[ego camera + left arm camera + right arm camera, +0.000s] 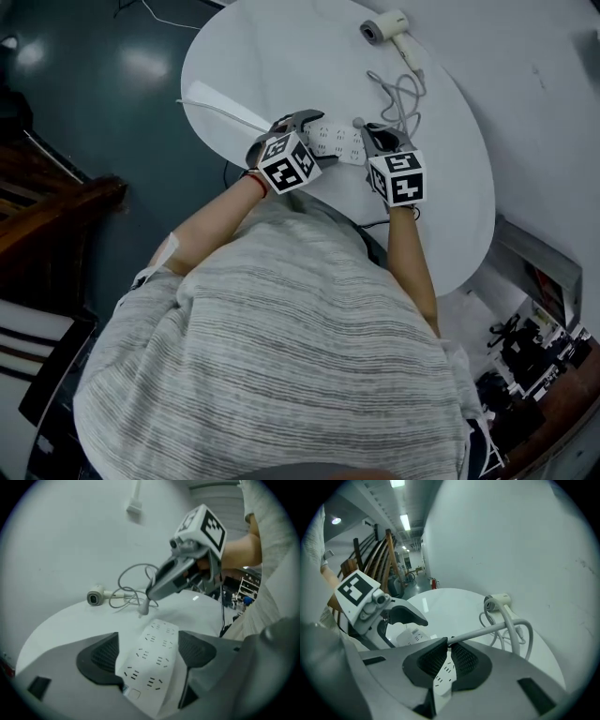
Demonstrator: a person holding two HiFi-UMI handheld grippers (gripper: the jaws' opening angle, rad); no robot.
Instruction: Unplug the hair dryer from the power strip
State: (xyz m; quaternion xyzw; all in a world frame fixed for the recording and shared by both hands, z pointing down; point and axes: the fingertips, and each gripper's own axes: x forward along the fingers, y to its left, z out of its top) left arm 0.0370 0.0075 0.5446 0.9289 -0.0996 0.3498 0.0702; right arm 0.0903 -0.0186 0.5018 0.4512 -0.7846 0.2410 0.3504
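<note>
No legible text, brand, number or sign was noted in any view.

- Left marker cube (286, 161) and right marker cube (401, 178): black-and-white square patterns only, no letters.
- Power strip (150, 663): socket slots. A small square patch at its near end, 6 o'clock in the left gripper view, was too blurred to read.
- Shelf clutter (525, 347), 4 o'clock in the head view: too small to read.
</note>
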